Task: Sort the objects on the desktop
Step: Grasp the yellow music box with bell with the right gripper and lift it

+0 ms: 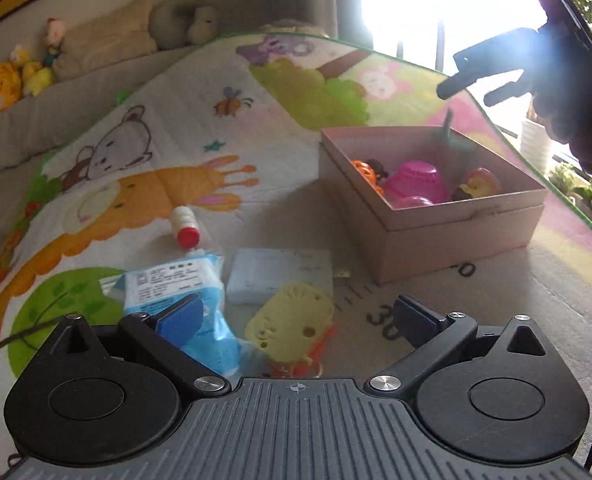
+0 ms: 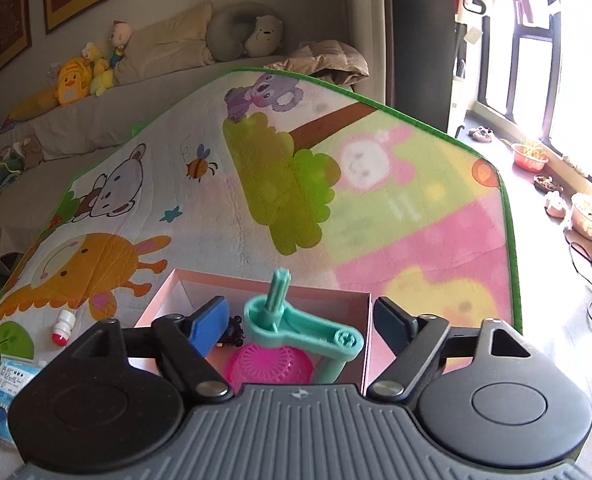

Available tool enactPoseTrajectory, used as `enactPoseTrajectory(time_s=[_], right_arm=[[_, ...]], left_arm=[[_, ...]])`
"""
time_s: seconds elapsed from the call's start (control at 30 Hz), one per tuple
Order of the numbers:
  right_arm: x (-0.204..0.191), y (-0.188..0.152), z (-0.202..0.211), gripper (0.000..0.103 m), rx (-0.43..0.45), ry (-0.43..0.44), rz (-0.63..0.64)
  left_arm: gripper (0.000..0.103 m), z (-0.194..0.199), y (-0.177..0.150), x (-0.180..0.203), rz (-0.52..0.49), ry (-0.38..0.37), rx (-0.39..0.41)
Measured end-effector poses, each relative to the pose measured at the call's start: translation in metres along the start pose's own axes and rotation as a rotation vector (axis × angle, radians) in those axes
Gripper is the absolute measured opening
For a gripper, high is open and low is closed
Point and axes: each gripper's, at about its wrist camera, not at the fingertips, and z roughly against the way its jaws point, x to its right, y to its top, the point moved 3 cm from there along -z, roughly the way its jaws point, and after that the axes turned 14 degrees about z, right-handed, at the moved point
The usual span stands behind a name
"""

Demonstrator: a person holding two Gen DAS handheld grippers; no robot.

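My left gripper (image 1: 296, 320) stands open wide, low over the play mat. A yellow perforated toy piece (image 1: 292, 320) with orange parts under it lies between the fingers, and neither pad touches it. A blue packet (image 1: 176, 280) lies by the left finger and a pale blue box (image 1: 280, 276) just beyond. My right gripper (image 2: 301, 320) hangs open above the pink box (image 2: 256, 285). A teal plastic toy (image 2: 303, 332) sits between its fingers with a gap on both sides. From the left wrist view, the right gripper (image 1: 475, 84) is high over the pink box (image 1: 455, 236), with the teal toy (image 1: 447, 128) blurred below it.
A pink basket toy (image 1: 415, 180), an orange toy (image 1: 363, 168) and a fruit toy (image 1: 479, 184) lie in the box. A small red-capped bottle (image 1: 184, 224) lies on the mat (image 1: 256, 140). Behind is a sofa with plush toys (image 2: 72, 80). Plant pots (image 2: 529, 156) stand by the window.
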Motion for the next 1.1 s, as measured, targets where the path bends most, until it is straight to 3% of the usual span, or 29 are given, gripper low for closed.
enactPoseTrajectory(time_s=[0.13,0.23,0.37,0.47,0.67,0.77,1.0,1.1], right_arm=[[-0.017,-0.014,0.012,0.083,0.011,0.018,-0.012],[-0.065,-0.026,0.045,0.083,0.077,0.054,0.148],[-0.141,-0.05,0.075,0.083,0.106,0.232,0.332],[-0.195,-0.074,0.071,0.068,0.043,0.369,0.417],[-0.256,-0.091,0.043,0.067,0.045,0.356,0.51],[-0.265,-0.094,0.034,0.066,0.04,0.355,0.526],[-0.227,-0.112,0.063,0.028,0.005,0.375,0.45],[-0.193,-0.126,0.071,0.027,-0.011,0.305,0.407]], left_arm=[[0.103,0.004,-0.007,-0.026,0.006,0.073,0.041],[0.103,0.001,-0.013,-0.045,0.021,0.138,0.034],[0.103,0.0,-0.013,-0.071,0.113,0.223,0.036],[0.103,0.007,-0.013,-0.089,0.19,0.251,0.049],[0.103,0.031,-0.01,-0.105,0.231,0.237,0.074],[0.103,0.04,-0.007,-0.099,0.214,0.184,0.094],[0.103,0.031,-0.006,-0.062,0.13,0.083,0.082],[0.103,0.021,-0.005,-0.043,0.084,0.044,0.064]])
